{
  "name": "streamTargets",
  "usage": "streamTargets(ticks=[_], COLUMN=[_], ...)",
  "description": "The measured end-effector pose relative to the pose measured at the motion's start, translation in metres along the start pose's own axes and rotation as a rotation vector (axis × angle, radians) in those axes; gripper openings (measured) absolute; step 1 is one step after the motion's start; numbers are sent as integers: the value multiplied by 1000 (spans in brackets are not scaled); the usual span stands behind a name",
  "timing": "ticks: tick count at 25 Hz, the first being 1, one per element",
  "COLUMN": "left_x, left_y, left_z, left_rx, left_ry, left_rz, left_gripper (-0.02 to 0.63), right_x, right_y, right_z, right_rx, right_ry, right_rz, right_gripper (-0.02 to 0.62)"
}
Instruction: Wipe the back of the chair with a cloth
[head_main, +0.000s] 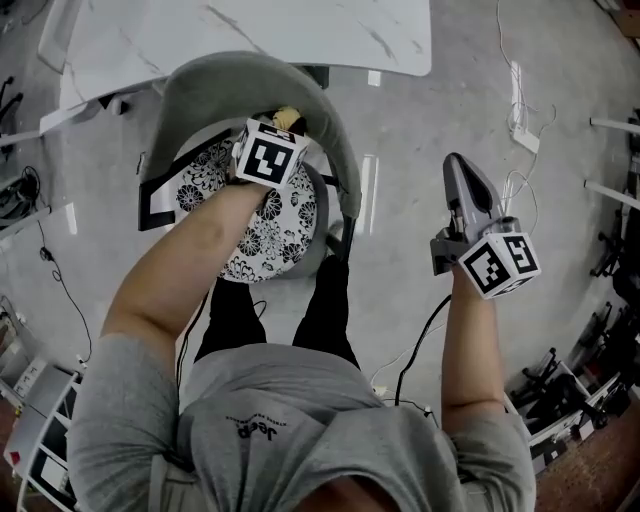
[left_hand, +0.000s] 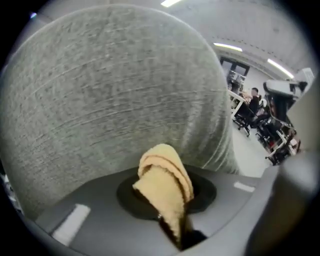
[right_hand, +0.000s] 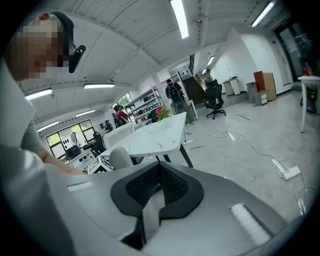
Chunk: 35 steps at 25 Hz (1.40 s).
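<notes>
Grey concrete floor (head_main: 400, 230) all round, and the person in a grey t-shirt (head_main: 300, 420) stands right over the chair. Closest in, the right gripper (head_main: 455, 165) is held out to the side over bare floor, well apart from the chair. Its own view shows the jaws pressed together with nothing between them (right_hand: 157, 180).

The left gripper (head_main: 285, 118) reaches down over the black-and-white floral seat cushion (head_main: 270, 225) and is clenched on a yellow cloth (left_hand: 165, 185). The folded wad sticks up out of the jaws and sits right at the inner face of the grey fabric chair back (left_hand: 115, 90), which fills most of that gripper's view. From above, the cloth (head_main: 288, 112) peeks out just past the marker cube, inside the curve of the backrest (head_main: 250, 75).

Past the chair there's a white marble-look table (head_main: 300, 25), and off to the right a power strip (head_main: 523, 135) with white cables on the floor.
</notes>
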<state>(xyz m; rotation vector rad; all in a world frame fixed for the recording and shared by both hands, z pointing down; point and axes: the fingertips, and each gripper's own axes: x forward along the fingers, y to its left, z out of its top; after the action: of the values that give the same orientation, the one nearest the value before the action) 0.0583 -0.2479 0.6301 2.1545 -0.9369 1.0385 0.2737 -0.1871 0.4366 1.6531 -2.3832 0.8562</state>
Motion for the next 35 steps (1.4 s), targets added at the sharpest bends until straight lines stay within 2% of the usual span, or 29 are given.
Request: streamTargets(ticks=[6, 8, 10, 12, 14, 21, 26, 31, 35], left_x=[-2, -4, -10, -21, -35, -83, -94, -89, -82], left_y=[-56, -66, -73, -70, -50, 101, 155, 179, 201], left_z=[-2, -5, -5, -6, -14, -102, -158, -188, -191], left_rx=[234, 283, 285, 220, 103, -372, -641, -780, -771], left_ry=[19, 19, 3, -45, -98, -187, -196, -191, -173], left_rz=[-98, -151, -214, -247, -239, 21, 88, 121, 179], left_gripper=[123, 123, 123, 123, 124, 124, 124, 124, 124], right_x=[0, 4, 11, 20, 31, 73, 98, 109, 110], right_y=[11, 19, 30, 45, 60, 118, 158, 171, 170], right_z=[-4, -6, -5, -3, -2, -14, -21, -29, -36], right_rx=[-8, -15, -26, -38, -47, -61, -77, -89, -88], right_ry=[0, -1, 6, 21, 27, 43, 78, 102, 118], right_rz=[14, 28, 44, 55, 73, 161, 195, 200, 193], right_gripper=[3, 3, 4, 3, 3, 4, 3, 3, 3])
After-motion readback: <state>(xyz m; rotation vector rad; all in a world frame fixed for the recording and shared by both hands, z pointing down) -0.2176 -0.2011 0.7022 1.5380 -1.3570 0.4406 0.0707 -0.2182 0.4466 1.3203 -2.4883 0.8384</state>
